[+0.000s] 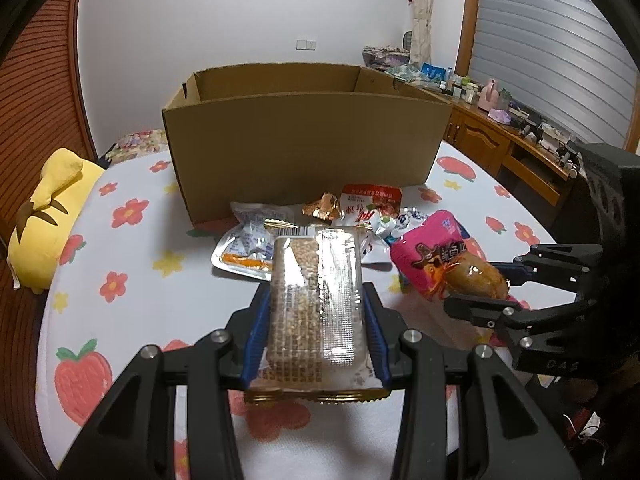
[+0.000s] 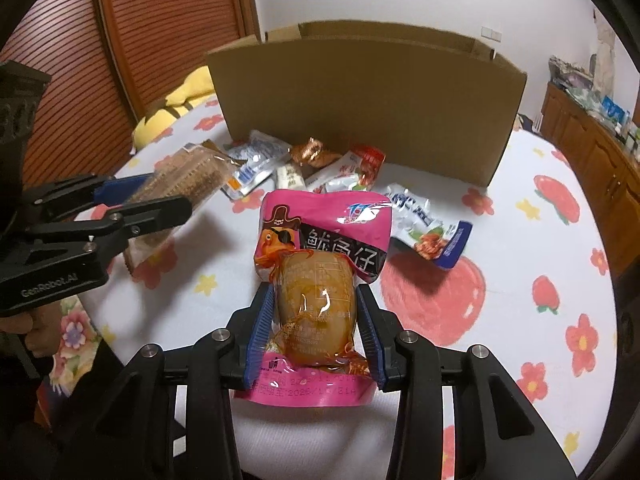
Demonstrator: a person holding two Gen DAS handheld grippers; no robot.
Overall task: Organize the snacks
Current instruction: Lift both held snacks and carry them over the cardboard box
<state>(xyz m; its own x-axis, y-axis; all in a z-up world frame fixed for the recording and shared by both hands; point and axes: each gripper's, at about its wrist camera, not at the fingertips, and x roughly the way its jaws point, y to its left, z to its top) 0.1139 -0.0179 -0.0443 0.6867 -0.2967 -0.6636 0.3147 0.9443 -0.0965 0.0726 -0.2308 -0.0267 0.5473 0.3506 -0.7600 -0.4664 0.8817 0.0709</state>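
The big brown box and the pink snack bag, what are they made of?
The big brown box looks like cardboard: dull, flat brown, with thin folded walls and flaps. The pink snack bag looks like thin shiny plastic film: it glints, crinkles, and has a clear window that shows the brown food inside.

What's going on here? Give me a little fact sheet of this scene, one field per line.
Setting: bed with a fruit-and-flower sheet
Left gripper: clamped on a clear-wrapped grain bar
Right gripper: clamped on a pink squid snack pack
Container: open cardboard box, standing behind the snacks
Loose snacks: small pile of packets on the sheet in front of the box
Also there: yellow plush toy at the bed's edge
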